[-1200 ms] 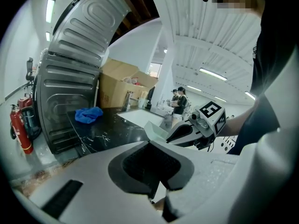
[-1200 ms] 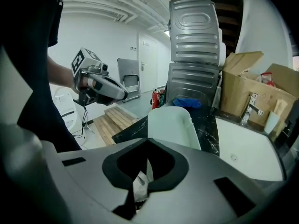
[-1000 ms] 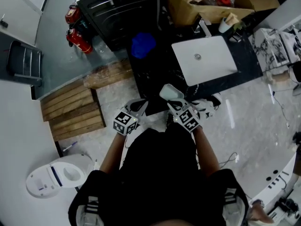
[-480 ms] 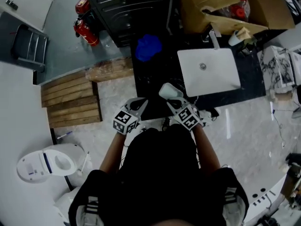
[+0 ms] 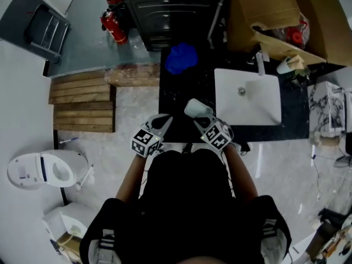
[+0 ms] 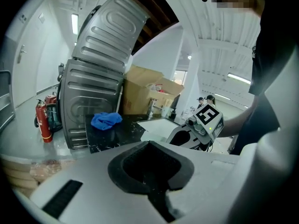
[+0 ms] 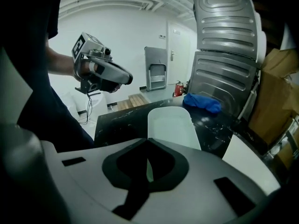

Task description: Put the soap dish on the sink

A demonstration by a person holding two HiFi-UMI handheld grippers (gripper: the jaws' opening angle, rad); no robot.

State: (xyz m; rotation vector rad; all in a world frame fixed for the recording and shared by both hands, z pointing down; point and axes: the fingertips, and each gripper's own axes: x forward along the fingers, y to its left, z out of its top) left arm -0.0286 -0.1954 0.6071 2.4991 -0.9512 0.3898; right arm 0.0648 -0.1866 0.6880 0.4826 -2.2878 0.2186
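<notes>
Head view: the right gripper (image 5: pixel 199 116) carries the white soap dish (image 5: pixel 197 108) above the black counter (image 5: pixel 181 89), near the sink (image 5: pixel 247 100) on its left side; the left gripper (image 5: pixel 164 121) is level beside it.
Left gripper view: jaws pressed together, nothing between them; a blue cloth (image 6: pixel 106 120) lies on the counter.
Right gripper view: jaws clamped on the soap dish's near rim; the dish projects forward over the counter.

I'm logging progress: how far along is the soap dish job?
Done: the soap dish is picked up. In hand: the right gripper has its tongs shut on its edge, over the black counter, short of the sink. The left gripper is shut, empty. Left: set the dish on the sink and release.
</notes>
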